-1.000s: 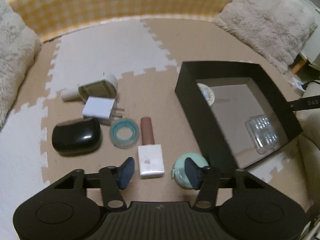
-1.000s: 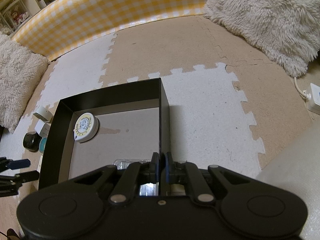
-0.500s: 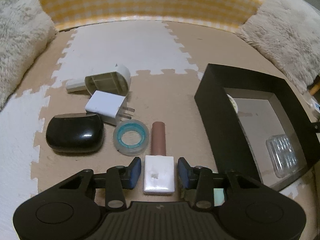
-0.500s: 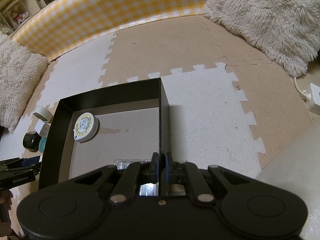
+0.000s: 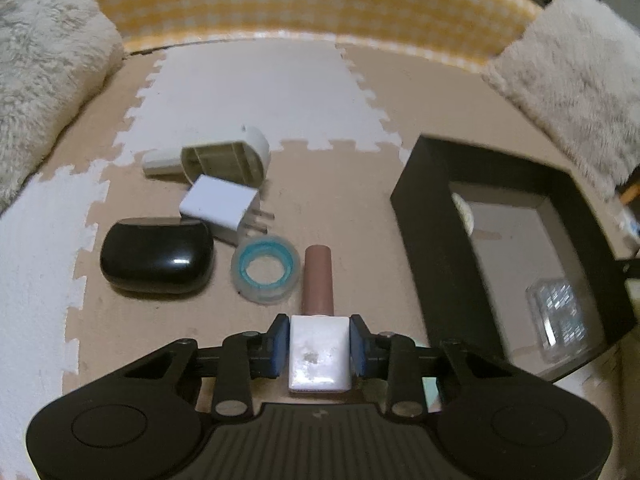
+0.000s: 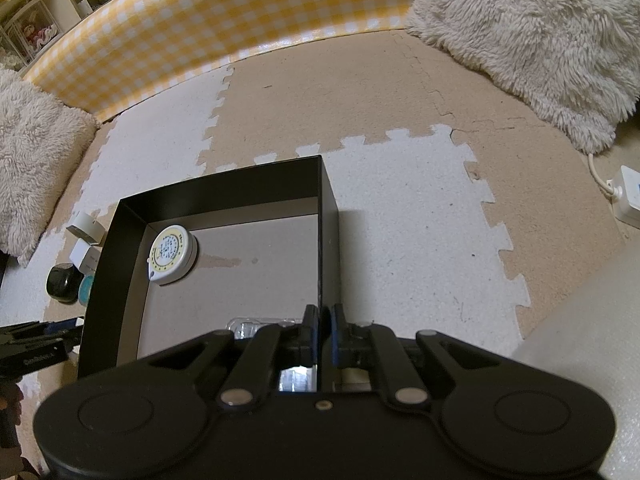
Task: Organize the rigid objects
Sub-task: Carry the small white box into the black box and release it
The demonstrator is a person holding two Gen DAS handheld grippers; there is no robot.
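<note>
My left gripper (image 5: 319, 340) is shut on the white block end (image 5: 319, 360) of a piece with a brown cylinder (image 5: 318, 280), which lies on the foam mat. Its blue pads (image 5: 280, 344) press both sides of the block. To the right stands the black box (image 5: 436, 240). My right gripper (image 6: 325, 320) is shut on the box's right wall (image 6: 328, 240). Inside the box lie a round white tape measure (image 6: 172, 254) and a clear plastic case (image 5: 560, 320).
Left of the brown cylinder lie a blue-cored tape roll (image 5: 266, 270), a glossy black case (image 5: 156, 256), a white charger plug (image 5: 218, 208) and a beige plastic housing (image 5: 224, 158). Fluffy cushions (image 6: 540, 36) and a yellow checked bumper (image 6: 240, 20) ring the mat. A power strip (image 6: 628, 196) sits far right.
The left gripper shifted left from the mint round thing to the white block, rolled level and closed its pads onto it. The right gripper has stayed clamped on the box wall.
</note>
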